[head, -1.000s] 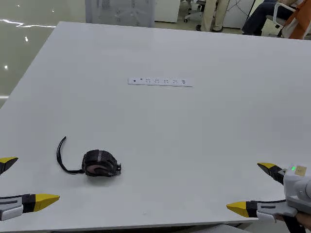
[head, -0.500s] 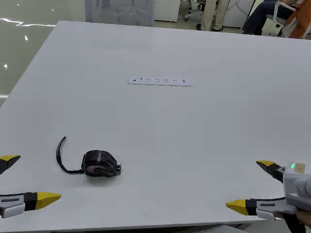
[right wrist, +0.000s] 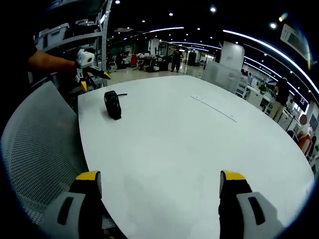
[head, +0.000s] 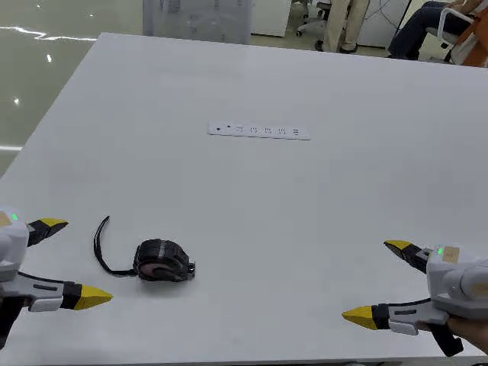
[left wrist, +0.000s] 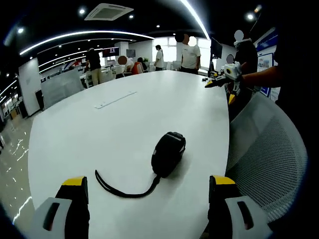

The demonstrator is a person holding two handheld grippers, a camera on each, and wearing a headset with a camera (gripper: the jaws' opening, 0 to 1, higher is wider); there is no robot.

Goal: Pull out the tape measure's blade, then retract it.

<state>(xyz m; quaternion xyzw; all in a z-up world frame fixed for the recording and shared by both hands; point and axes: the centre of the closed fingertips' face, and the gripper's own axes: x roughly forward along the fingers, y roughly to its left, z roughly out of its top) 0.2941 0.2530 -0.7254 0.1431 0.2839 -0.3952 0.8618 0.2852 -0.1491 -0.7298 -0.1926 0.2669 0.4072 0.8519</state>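
Tape measure (head: 162,261) lies near spread left fingers (head: 93,297) — right fingers (head: 358,316) spread, well away.

Bright, even light comes from ceiling strips (left wrist: 193,17). The white table (head: 305,213) carries only soft, small shadows. The glossy floor (head: 30,76) at far left shows glare. Both gripper views bend strongly near their edges; the head view is sharp.

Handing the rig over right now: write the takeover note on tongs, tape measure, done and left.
Left tongs: open, empty, just short of the tape measure.
Right tongs: open, empty, well off to the other side.
Tape measure: lying on the white table, strap curled beside it, untouched.
Done: nothing; no blade out.
Left: hold the case, pull the blade out, retract it.
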